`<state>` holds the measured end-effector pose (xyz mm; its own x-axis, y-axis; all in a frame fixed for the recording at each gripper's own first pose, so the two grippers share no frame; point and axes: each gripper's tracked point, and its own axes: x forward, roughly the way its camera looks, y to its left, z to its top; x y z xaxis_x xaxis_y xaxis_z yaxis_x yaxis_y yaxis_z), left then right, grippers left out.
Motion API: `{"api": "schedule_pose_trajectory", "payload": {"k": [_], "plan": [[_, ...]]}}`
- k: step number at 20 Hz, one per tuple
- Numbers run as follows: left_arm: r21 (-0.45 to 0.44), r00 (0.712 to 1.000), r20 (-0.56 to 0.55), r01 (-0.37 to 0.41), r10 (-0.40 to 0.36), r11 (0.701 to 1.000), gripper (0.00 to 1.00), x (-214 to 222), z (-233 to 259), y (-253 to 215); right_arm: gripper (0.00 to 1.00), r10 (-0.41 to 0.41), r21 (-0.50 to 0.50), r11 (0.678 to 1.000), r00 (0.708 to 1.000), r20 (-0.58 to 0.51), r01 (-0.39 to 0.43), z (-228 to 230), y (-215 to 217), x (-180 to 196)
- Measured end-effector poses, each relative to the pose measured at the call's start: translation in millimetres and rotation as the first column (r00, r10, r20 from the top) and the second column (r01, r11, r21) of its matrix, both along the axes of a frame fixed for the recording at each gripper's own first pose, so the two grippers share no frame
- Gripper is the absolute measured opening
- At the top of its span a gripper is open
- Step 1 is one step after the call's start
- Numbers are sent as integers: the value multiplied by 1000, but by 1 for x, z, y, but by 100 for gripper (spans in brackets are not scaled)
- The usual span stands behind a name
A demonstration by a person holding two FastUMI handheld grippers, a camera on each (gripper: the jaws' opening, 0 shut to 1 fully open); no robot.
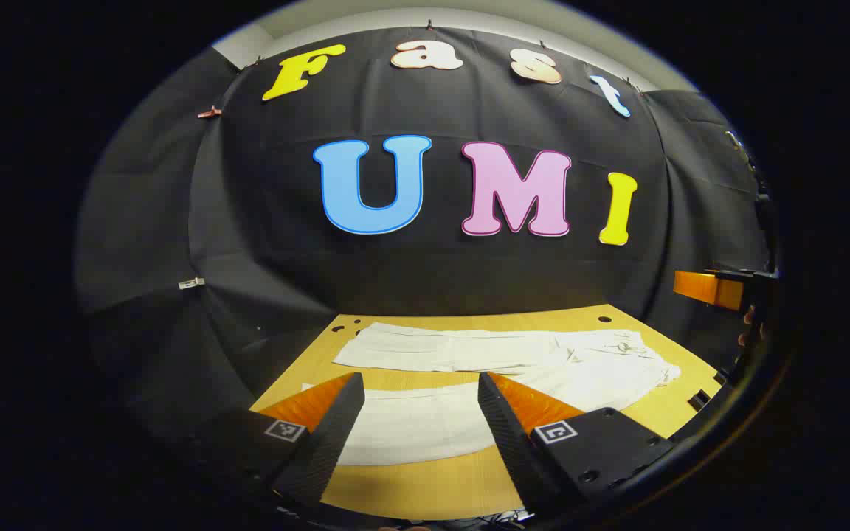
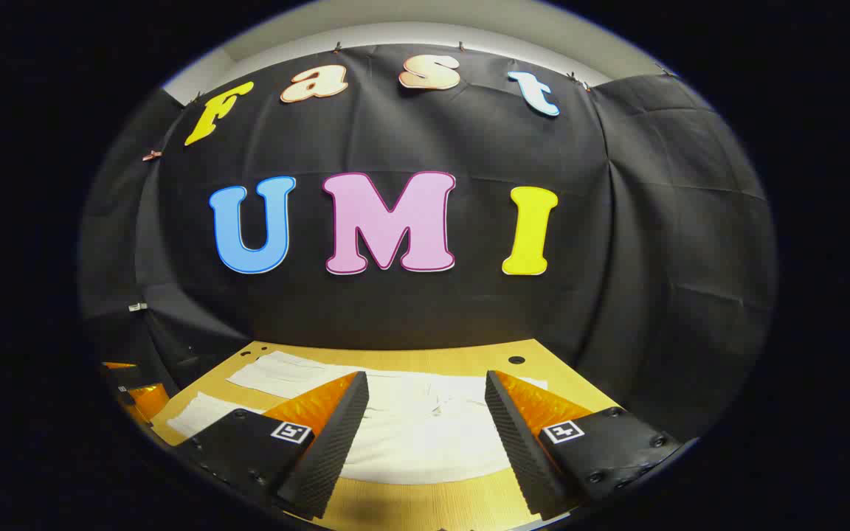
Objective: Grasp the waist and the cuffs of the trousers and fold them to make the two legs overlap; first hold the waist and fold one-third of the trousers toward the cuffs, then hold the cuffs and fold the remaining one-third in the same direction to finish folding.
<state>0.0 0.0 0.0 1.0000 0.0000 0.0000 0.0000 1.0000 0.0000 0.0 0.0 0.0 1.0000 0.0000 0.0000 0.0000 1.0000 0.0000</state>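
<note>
White trousers (image 1: 499, 354) lie spread flat on the wooden table (image 1: 425, 487), legs apart, one leg farther back and one nearer. The rumpled waist end (image 1: 617, 354) lies to the right in the left gripper view. My left gripper (image 1: 420, 391) hovers open above the nearer leg, nothing between its fingers. The other gripper (image 1: 720, 289) shows at that view's right edge, above the waist side. In the right gripper view the trousers (image 2: 425, 428) lie below my right gripper (image 2: 426, 398), which is open and empty over the waist part.
The table top (image 2: 410, 509) has small holes near its back edge (image 2: 516, 360). Black cloth walls close in behind and on both sides. A strip of bare wood lies in front of the trousers.
</note>
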Motion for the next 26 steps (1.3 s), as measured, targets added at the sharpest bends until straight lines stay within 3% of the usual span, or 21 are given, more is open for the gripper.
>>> {"api": "schedule_pose_trajectory", "payload": {"k": [15,26], "plan": [[2,1000,6,-2,2,1000,97,58,6,-24,97,4,-10,1000,1000,-9,-4,-7,-26,51],[20,997,-26,-73,74,997,97,66,-9,-21,98,41,-78,996,998,-49,-45,-28,-53,92]]}}
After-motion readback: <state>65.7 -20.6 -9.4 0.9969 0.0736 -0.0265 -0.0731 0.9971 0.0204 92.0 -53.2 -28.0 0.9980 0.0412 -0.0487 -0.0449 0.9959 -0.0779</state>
